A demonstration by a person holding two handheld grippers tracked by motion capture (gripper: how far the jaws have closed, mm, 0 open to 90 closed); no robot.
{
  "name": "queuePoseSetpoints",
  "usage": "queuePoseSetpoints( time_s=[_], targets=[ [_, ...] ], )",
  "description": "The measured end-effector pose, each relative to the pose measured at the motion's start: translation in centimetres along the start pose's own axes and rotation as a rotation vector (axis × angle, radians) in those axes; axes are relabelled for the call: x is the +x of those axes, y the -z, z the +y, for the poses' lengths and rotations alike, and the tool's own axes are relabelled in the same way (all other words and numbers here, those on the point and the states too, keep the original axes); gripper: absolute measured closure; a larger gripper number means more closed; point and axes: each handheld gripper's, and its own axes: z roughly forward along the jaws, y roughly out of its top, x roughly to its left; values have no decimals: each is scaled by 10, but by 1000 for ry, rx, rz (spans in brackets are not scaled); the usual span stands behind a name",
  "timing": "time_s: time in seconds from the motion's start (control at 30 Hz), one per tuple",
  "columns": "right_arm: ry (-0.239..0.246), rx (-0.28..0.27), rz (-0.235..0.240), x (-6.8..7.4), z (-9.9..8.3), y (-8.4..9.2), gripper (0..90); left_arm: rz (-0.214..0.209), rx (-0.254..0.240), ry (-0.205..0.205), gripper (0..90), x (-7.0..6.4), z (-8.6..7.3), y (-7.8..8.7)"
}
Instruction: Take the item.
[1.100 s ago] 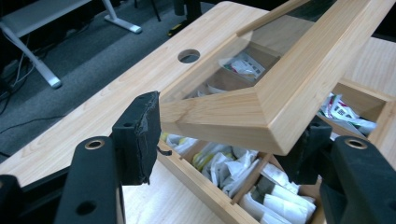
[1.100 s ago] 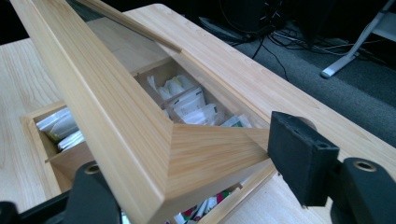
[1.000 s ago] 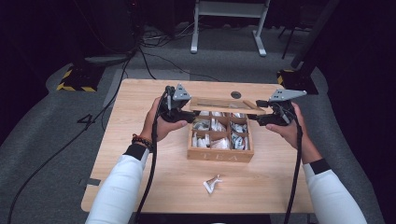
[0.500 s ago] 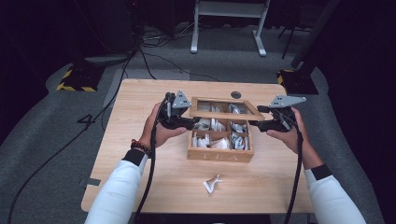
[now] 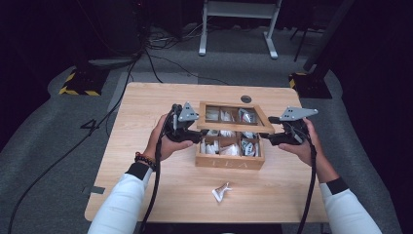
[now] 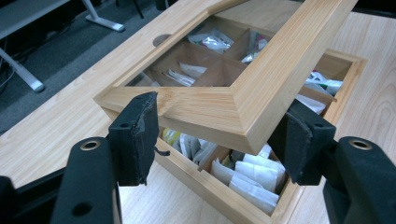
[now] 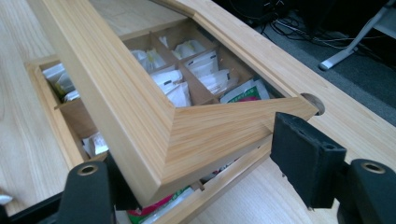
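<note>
Jaws of left gripper (image 5: 191, 138) and right gripper (image 5: 267, 136) each pinching corner of glazed wooden lid (image 5: 234, 117), tilted over tea box (image 5: 229, 161) mid-bench.

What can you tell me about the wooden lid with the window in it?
The lid is a light wooden frame with mitred corners around a see-through pane, so the packets below show through. It is tilted over the open wooden box, its far side lower. The left gripper and the right gripper each have their black jaws around a near corner.
</note>
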Motion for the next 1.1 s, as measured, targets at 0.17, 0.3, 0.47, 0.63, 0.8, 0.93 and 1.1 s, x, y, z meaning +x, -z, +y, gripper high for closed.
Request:
queuePoseSetpoints(
  time_s=[0.17, 0.3, 0.47, 0.63, 0.8, 0.93, 1.1],
  targets=[
    [-28, -5, 28, 1, -9, 0, 311, -10, 3, 4, 359, -3, -6, -2],
    [-25, 4, 30, 3, -16, 0, 313, -20, 19, -1, 353, -5, -11, -4],
    [-25, 12, 31, 8, -22, -2, 300, -33, 27, -4, 350, -8, -17, -4],
    [-32, 22, 43, 11, -29, -3, 310, -28, 46, -2, 343, -12, -23, -7],
    [-25, 33, 44, 16, -32, -3, 302, -32, 56, -4, 331, -15, -28, -9],
    [-26, 36, 57, 18, -35, -1, 303, -35, 62, -6, 327, -16, -31, -11],
    [-20, 47, 60, 20, -37, -2, 304, -44, 75, -10, 329, -16, -34, -11]
  ],
)
